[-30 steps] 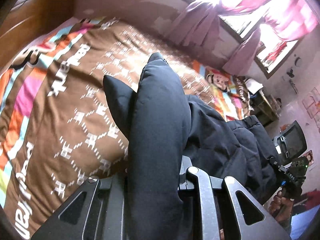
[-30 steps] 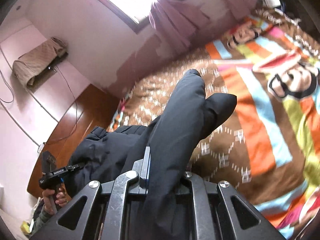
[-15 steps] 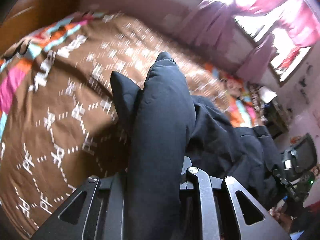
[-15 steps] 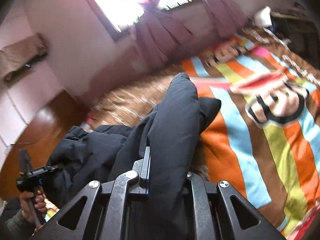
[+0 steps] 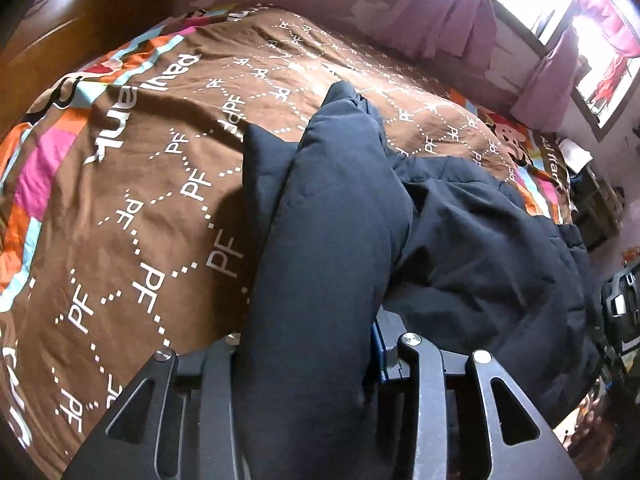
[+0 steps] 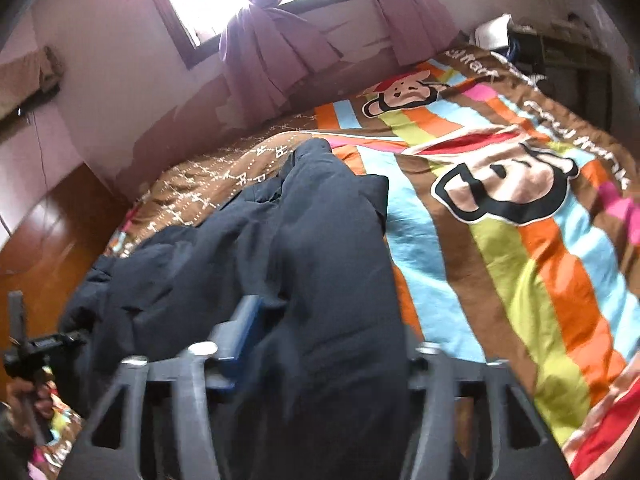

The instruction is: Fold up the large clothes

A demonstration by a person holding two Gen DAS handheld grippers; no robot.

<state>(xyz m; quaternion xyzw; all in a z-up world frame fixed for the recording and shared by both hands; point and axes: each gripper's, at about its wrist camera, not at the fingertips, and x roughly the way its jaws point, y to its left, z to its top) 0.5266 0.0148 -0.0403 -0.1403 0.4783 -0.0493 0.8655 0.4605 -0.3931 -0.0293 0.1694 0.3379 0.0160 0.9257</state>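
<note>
Now both jaws have just been opening — left gripper [image 5: 320, 364] and right gripper [image 6: 320, 344] each slack, dark padded jacket [image 5: 460, 240] between them, bunched on bedspread [image 5: 140, 200]. Risk: puffy fold springs apart once freed.

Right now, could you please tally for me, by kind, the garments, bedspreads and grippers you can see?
Dark padded garment: 1
Patterned bedspread: 1
Grippers: 2, left gripper and right gripper, jaws just opening with the garment between them
Total: 4

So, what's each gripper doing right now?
Left gripper: jaws just opening, black jacket between; grip unclear.
Right gripper: jaws just opened wide, black jacket between.
</note>
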